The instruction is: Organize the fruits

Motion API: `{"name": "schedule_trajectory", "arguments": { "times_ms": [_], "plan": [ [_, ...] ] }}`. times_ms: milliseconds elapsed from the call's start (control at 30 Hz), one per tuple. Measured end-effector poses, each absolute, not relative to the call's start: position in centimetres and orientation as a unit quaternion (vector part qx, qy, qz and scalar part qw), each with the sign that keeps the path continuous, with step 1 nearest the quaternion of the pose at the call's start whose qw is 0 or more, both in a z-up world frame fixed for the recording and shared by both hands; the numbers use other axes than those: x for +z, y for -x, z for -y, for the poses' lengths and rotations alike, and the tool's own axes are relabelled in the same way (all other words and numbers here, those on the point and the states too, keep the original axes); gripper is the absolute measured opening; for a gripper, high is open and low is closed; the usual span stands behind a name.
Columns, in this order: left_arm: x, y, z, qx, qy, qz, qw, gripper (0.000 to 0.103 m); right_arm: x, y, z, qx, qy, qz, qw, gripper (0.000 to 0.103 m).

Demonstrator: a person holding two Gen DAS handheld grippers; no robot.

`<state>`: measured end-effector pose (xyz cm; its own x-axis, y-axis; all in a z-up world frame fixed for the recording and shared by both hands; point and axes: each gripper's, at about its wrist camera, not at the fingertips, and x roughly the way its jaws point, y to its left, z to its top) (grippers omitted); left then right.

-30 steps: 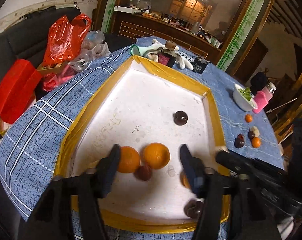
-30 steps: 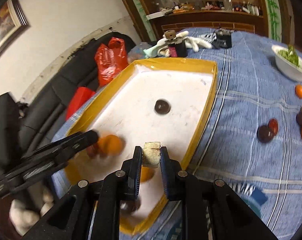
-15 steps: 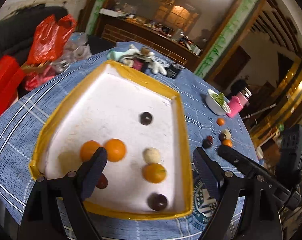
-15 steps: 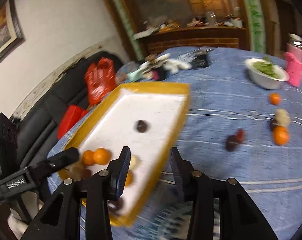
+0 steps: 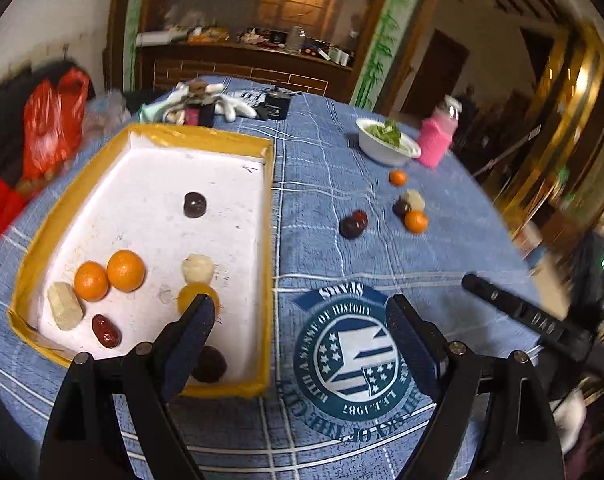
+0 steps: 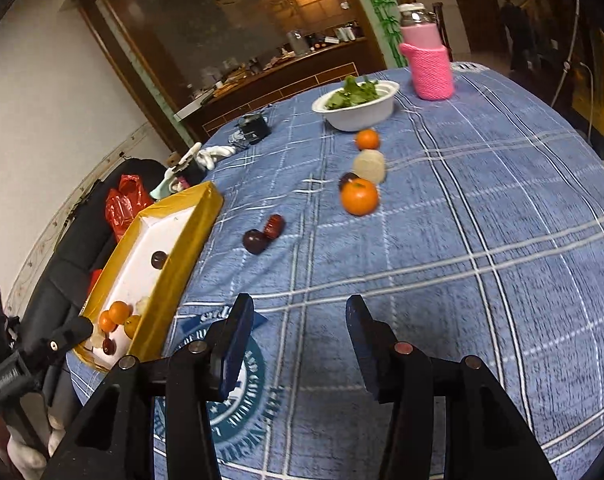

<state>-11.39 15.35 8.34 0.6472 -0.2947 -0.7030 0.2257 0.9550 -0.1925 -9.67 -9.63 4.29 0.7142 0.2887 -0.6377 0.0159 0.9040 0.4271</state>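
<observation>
Left gripper [image 5: 300,314] points forward and down over the near edge of the table, above the round emblem [image 5: 351,356] printed on the blue checked tablecloth [image 5: 441,248]. Its fingers stand wide apart with nothing between them; the left finger overlaps the tray's near right corner in the view.

Right gripper [image 6: 298,320] is pitched down likewise over the same near stretch of cloth, its jaws just opening, now a moderate gap apart and empty. Its black finger also shows at the right edge of the left wrist view.

The yellow-rimmed tray [image 5: 268,240] lies on the left part of the table. Near its front edge lie a dark fruit [image 5: 210,364], a red date [image 5: 106,331], a pale fruit [image 5: 64,306], two oranges [image 5: 110,275] touching each other, a third orange [image 5: 194,294] and a pale round fruit [image 5: 198,268] just behind it. One dark fruit [image 5: 194,205] lies alone mid-tray.

Right of the tray, on bare cloth: two dark red fruits [image 6: 262,234] touching, then an orange [image 6: 359,196], a dark fruit and a pale fruit [image 6: 369,166] clustered, and a small orange [image 6: 367,139] beyond.

Near the far edge stand a white bowl [image 6: 361,114] of greens and a pink-sleeved bottle [image 6: 429,64].
</observation>
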Motion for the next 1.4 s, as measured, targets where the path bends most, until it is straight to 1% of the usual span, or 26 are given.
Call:
{"name": "schedule_trajectory", "arguments": {
  "times_ms": [167, 300, 400, 467, 533, 567, 600, 800, 1067, 1233, 1400],
  "plan": [
    [7.6, 12.9, -10.7, -0.162, -0.010, -0.401, 0.902, 0.087, 3.5, 10.6, 10.7, 0.066, -0.213, -0.366, 0.904, 0.055],
    [7.2, 13.6, -8.6, -0.156, -0.048, -0.398, 0.903, 0.087, 3.0, 11.0, 11.4, 0.049, -0.204, -0.359, 0.909, 0.057],
    [6.9, 13.6, -7.7, -0.157, -0.057, -0.406, 0.899, 0.087, 2.4, 11.2, 12.2, 0.038, -0.204, -0.356, 0.911, 0.060],
    [6.6, 13.5, -7.2, -0.157, -0.060, -0.411, 0.896, 0.087, 1.8, 11.1, 13.1, 0.042, -0.226, -0.362, 0.903, 0.060],
    [6.4, 13.3, -6.9, -0.159, -0.063, -0.413, 0.894, 0.087, 1.7, 11.2, 13.6, 0.045, -0.241, -0.358, 0.901, 0.062],
    [6.4, 13.2, -6.7, -0.159, -0.064, -0.413, 0.894, 0.087, 1.7, 11.2, 13.9, 0.046, -0.249, -0.357, 0.899, 0.065],
    [6.3, 13.2, -6.5, -0.159, -0.065, -0.414, 0.894, 0.087, 1.6, 11.1, 13.9, 0.047, -0.253, -0.358, 0.898, 0.066],
    [5.3, 12.8, -5.7, -0.164, -0.070, -0.429, 0.886, 0.087, 1.3, 11.1, 14.0, 0.048, -0.263, -0.361, 0.893, 0.067],
    [5.2, 12.6, -5.7, -0.165, -0.068, -0.430, 0.885, 0.087, 1.2, 11.2, 13.9, 0.045, -0.262, -0.363, 0.893, 0.069],
    [6.4, 12.2, -6.8, -0.175, -0.045, -0.412, 0.893, 0.087, 1.2, 11.2, 13.9, 0.043, -0.258, -0.364, 0.894, 0.069],
    [7.0, 9.9, -8.8, -0.175, -0.006, -0.420, 0.890, 0.087, 1.9, 9.6, 13.7, 0.051, -0.236, -0.383, 0.892, 0.069]
  ]
}}
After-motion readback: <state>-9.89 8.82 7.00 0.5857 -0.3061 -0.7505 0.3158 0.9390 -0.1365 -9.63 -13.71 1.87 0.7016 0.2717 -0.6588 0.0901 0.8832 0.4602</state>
